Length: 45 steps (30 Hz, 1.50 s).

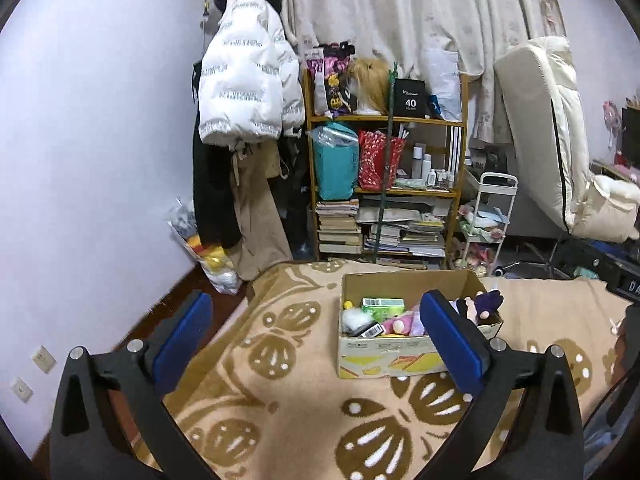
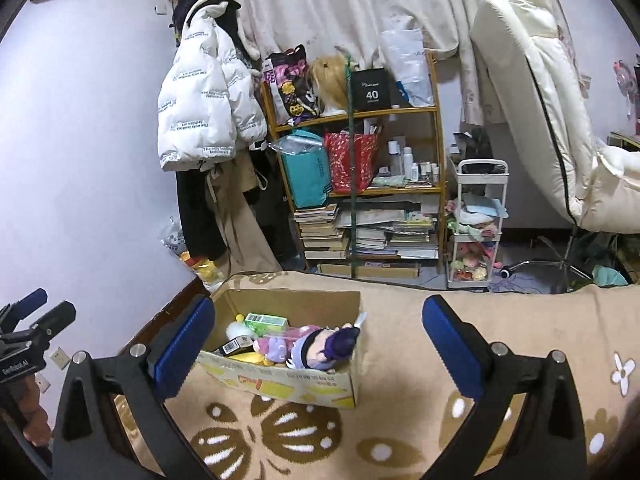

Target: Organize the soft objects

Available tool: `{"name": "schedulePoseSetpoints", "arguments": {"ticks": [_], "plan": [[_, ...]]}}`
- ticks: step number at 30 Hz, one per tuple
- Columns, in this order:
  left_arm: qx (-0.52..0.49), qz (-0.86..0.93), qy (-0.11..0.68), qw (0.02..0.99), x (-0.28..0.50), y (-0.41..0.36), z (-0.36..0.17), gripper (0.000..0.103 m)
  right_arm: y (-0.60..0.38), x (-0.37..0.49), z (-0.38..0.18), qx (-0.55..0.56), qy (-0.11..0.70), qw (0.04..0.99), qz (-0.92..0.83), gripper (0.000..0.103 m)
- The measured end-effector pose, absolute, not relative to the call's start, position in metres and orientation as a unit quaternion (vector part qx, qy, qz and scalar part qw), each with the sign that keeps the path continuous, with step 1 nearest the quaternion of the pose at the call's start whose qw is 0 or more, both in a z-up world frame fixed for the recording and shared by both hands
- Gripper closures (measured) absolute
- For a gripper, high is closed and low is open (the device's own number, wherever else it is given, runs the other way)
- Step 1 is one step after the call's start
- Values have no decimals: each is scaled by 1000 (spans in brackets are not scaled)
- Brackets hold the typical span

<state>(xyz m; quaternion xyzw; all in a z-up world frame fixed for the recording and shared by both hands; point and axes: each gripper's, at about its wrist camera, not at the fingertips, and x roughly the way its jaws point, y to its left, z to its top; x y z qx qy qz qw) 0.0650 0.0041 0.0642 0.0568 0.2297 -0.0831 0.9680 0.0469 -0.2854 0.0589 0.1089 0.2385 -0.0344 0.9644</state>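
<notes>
So the cardboard box [image 2: 280,380] sitting on the tan patterned blanket [image 1: 288,408] is the anchor here, and all the soft stuff is inside it. The purple-haired plush doll [image 2: 320,346] lies along the box's right end, up against the wall and poking a bit over the rim, with a pink plush [image 1: 400,324] next to it toward the middle and a white fluffy thing [image 1: 354,318] at the left end. Mixed in are a green packet [image 1: 382,306] toward the back of the box and a black barcoded item [image 2: 236,347] near the front-left corner, which look stiffer. Both tongs are released and holding nothing: the left gripper [image 1: 316,340] has its jaws spread wide in front of the box, and the right gripper [image 2: 318,344] is just as wide, framing the box from the near side. My read is the plushies will be light, squashy and non-slippery, nothing fragile, so pinch deep into the body or head instead of a floppy limb or hair tuft, otherwise it'll dangle and swing. Can't really tell what's buried underneath the doll, the pile hides it.
</notes>
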Motion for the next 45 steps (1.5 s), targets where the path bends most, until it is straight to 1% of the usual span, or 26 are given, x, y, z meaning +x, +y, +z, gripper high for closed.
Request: {"name": "schedulePoseSetpoints", "arguments": {"ticks": [5, 11, 21, 35, 45], "plan": [[78, -73, 211, 972, 40, 6, 67, 1, -285, 23, 65, 102, 231, 967, -42, 0], [79, -52, 197, 976, 23, 15, 62, 1, -277, -7, 67, 95, 217, 971, -39, 0], [60, -56, 213, 974, 19, 27, 49, 1, -263, -33, 71, 69, 173, 981, -47, 0], [65, -59, 215, 973, 22, 21, 36, 1, -253, -31, 57, 42, 174, 982, -67, 0], [77, -60, 209, 973, 20, 12, 26, 1, -257, -24, 48, 52, 188, 979, -65, 0]]}}
